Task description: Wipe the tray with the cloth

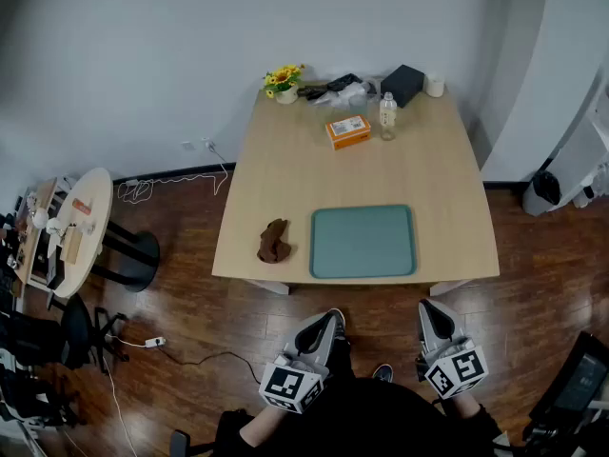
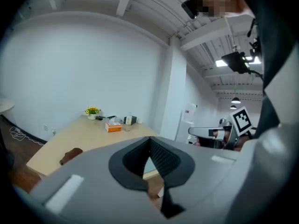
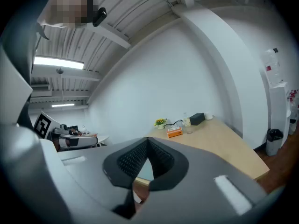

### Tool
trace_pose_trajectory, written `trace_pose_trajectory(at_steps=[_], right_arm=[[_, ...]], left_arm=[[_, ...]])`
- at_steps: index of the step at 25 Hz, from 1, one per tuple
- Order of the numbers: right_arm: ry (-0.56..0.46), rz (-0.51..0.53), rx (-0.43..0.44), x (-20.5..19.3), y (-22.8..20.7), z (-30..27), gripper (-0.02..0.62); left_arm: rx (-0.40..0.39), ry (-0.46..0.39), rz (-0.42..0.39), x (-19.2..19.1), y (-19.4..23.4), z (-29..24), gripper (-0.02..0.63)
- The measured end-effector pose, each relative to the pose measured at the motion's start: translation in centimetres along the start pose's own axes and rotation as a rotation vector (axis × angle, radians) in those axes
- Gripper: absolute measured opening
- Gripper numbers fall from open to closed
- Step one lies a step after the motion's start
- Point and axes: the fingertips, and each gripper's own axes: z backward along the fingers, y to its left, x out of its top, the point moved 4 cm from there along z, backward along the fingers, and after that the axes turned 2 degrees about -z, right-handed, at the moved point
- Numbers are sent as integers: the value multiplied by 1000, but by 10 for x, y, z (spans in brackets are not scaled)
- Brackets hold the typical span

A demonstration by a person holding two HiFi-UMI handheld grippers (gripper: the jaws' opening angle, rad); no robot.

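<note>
A teal tray lies flat near the front edge of the light wooden table. The crumpled brown cloth sits just to its left, and it shows in the left gripper view as a brown cloth near the table's edge. My left gripper and right gripper hover over the floor in front of the table, short of its edge, and point towards it. The jaws of the left gripper meet at their tips with nothing between them. The right gripper looks the same, shut and empty.
At the table's far end stand an orange box, a clear bottle, a flower pot, a black box and a white roll. A round side table is to the left. Cables and a power strip lie on the floor.
</note>
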Motion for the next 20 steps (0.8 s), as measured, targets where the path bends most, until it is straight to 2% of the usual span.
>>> trace_pose_trajectory(at_steps=[3, 6, 10, 12, 14, 16, 18, 20], right_arm=[[12, 11, -41, 4, -12, -48, 0], [56, -19, -91, 8, -34, -107, 0], [154, -58, -231, -4, -92, -161, 0], [233, -66, -303, -24, -122, -177, 0], [343, -87, -337, -56, -147, -191, 2], [463, -121, -336, -93, -167, -205, 2], [569, -132, -327, -126, -183, -219, 48], [651, -101, -333, -151, -199, -230, 72]], left_arm=[[-45, -3, -19, 10, 38, -35, 4], [-100, -13, -60, 33, 85, -75, 4], [-161, -5, -70, 54, 130, -113, 3], [-182, 16, -60, 57, 143, -126, 3], [-184, 27, -49, 58, 152, -134, 3], [-164, 32, -38, 58, 159, -141, 3], [-131, 42, -20, 58, 166, -150, 3], [-99, 52, -10, 56, 169, -160, 3]])
